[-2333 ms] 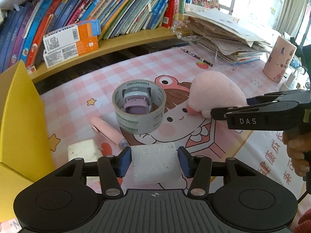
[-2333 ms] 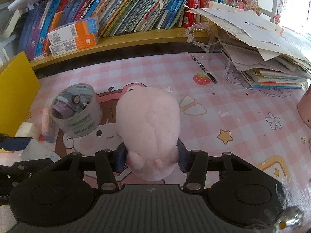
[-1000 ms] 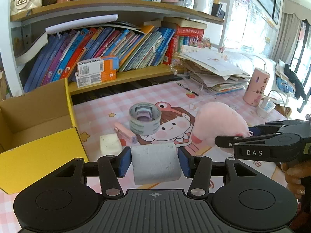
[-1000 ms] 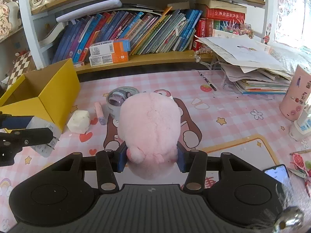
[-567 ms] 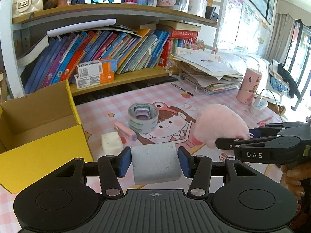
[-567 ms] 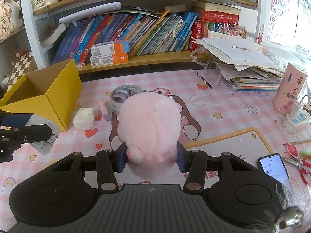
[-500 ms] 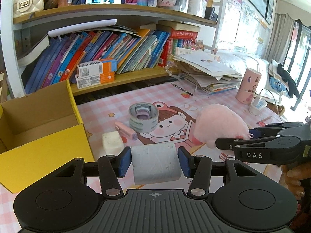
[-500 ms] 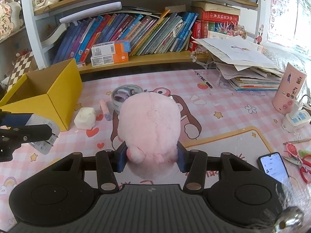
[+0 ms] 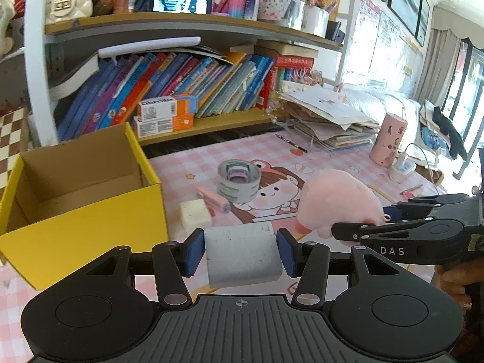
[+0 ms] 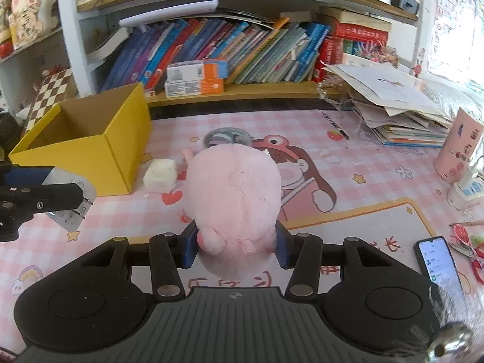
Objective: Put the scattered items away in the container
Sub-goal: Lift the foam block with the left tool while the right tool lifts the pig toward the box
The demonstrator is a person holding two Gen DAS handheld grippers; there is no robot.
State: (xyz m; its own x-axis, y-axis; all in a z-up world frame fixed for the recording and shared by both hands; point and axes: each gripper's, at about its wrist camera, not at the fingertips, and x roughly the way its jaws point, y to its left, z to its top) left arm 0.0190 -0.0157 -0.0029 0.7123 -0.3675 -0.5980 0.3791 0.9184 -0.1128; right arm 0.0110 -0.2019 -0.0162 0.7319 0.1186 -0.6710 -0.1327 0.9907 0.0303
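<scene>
Pink checked desk mat (image 10: 378, 163): your right gripper (image 10: 235, 243) clenched the pink plush (image 10: 233, 190), left gripper (image 9: 240, 252) clenched the white block (image 9: 242, 254); only the right view showed the phone (image 10: 437, 260) at 4 o'clock.

Left gripper (image 9: 240, 252) and right gripper (image 10: 236, 246) (both angled downward) have jaws clamped on loads.

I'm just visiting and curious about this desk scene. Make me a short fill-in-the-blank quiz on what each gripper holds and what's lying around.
1. The right gripper is shut on a fluffy ____ plush toy.
2. The left gripper grips a pale grey block, while the open box beside it is ____ outside.
3. A small purple item sits inside the roll of ____.
4. The white sponge-like cube lies on the ____ checked mat.

Missing words: pink; yellow; tape; pink
</scene>
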